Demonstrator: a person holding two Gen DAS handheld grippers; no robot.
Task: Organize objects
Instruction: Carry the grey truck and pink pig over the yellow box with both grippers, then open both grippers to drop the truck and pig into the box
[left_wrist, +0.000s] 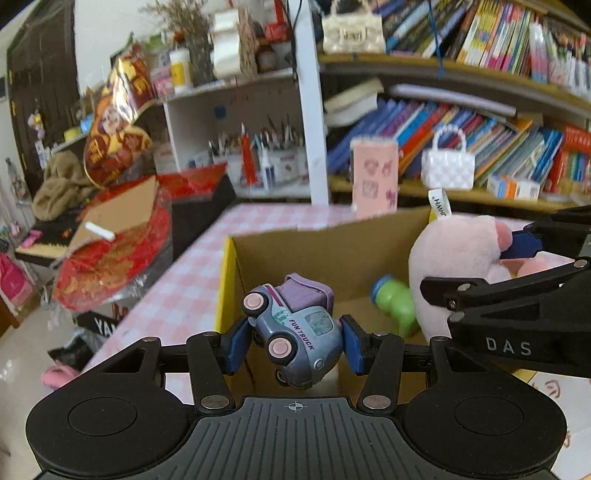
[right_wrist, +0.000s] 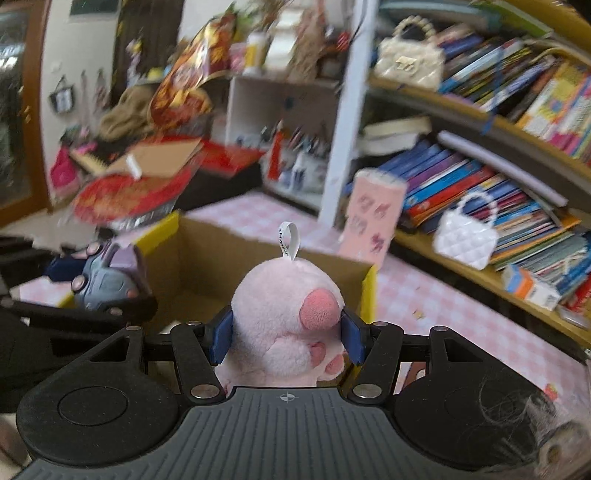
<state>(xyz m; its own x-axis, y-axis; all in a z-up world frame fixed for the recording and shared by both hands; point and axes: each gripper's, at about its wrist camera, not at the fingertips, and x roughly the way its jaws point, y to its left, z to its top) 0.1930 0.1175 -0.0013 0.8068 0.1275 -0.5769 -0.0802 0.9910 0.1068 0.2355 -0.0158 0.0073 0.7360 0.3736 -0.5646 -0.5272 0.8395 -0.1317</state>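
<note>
Between the blue pads of the left gripper (left_wrist: 295, 345), a toy truck (left_wrist: 295, 332) marked "FUN TRUCK" is clamped, tilted nose-down, with its pink wheels turned toward the camera. Just beyond and below it lies an open cardboard box (left_wrist: 332, 254) with yellow edges, resting on a pink checked tablecloth (left_wrist: 192, 273); a green bottle (left_wrist: 397, 304) lies inside the box, ahead and to the right of these tongs. The right gripper (right_wrist: 286, 336) is closed on a pink plush toy (right_wrist: 284, 314), whose white loop tag points up. This toy hangs over the near side of the same box. Bookshelves (right_wrist: 480, 122) stand beyond the box, to the right.
</note>
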